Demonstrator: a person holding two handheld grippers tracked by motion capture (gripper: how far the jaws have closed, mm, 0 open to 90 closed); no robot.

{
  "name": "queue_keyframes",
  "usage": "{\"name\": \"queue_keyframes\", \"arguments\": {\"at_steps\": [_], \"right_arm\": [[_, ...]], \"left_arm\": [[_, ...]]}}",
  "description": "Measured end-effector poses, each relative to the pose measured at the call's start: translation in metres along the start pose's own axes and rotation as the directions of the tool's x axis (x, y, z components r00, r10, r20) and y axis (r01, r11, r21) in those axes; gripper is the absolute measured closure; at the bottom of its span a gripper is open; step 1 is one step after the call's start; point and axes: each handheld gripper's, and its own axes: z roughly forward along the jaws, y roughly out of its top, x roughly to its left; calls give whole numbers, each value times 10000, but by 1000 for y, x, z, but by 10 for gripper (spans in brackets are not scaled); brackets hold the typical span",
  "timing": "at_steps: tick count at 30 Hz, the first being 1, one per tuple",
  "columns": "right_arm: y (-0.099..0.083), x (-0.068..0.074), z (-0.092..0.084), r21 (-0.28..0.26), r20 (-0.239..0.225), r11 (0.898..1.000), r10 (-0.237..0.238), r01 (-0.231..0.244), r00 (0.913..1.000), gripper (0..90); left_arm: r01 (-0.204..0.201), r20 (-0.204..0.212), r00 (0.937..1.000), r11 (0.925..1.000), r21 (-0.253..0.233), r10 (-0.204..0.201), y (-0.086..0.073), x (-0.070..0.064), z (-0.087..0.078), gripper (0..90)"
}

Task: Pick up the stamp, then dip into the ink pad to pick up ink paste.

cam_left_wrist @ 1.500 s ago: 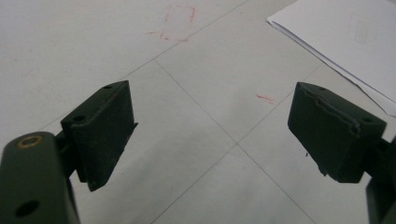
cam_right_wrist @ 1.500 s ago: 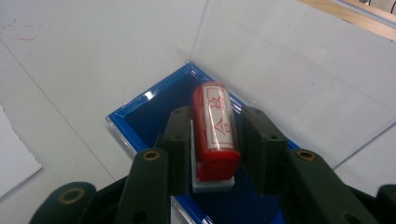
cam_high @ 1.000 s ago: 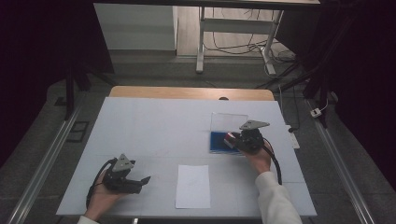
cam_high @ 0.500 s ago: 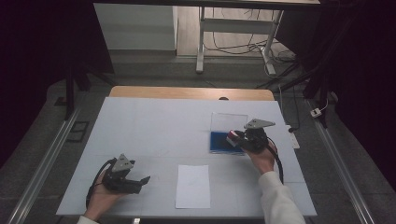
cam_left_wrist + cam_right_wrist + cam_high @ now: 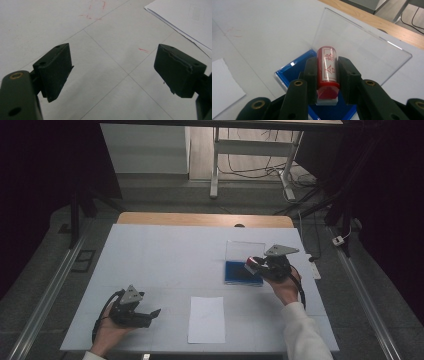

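Note:
A red cylindrical stamp (image 5: 327, 67) with a clear label lies gripped between the jaws of my right gripper (image 5: 327, 76), which is shut on it. The stamp hangs just above a blue ink pad (image 5: 290, 71) whose clear lid (image 5: 359, 47) stands open behind it. In the high view the right gripper (image 5: 253, 264) hovers over the right part of the ink pad (image 5: 239, 273) with the stamp (image 5: 251, 262) pointing left. My left gripper (image 5: 150, 316) rests low at the table's front left, open, with bare table between its jaws (image 5: 113, 72).
A white sheet of paper (image 5: 206, 319) lies near the front edge, between the two hands, and shows as the paper (image 5: 185, 17) at the top right of the left gripper view. The white table (image 5: 170, 255) ends in a wooden strip (image 5: 200, 218) at the back.
My right gripper has lifted a little above the ink pad with the stamp held in it. The left gripper has stayed where it was.

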Motion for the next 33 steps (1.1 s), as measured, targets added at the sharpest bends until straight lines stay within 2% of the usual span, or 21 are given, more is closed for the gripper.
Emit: {"name": "queue_keyframes", "arguments": {"at_steps": [4,11,16,25,29,33], "right_arm": [[4,3,-3,-73,-102,9998,-192,191,9998,701],[5,5,0,13,-216,9998,-220,220,9995,701],[5,6,4,307,-218,9988,-377,384,9991,701],[3,3,14,852,-144,9957,-361,372,9992,701],[2,2,17,942,-150,9954,-187,200,9997,701],[2,3,22,1034,-190,9943,-230,249,9996,701]], "left_arm": [[-27,7,10000,10000,44,27,0,0,1,151],[-45,16,10000,10000,84,45,0,0,1,153],[-81,17,10000,9999,135,81,0,-1,1,153],[-55,59,10000,9998,172,54,-1,0,2,155],[-59,59,10000,9998,168,58,-1,-1,2,155],[-39,51,10000,9999,161,38,-1,0,2,156]]}}
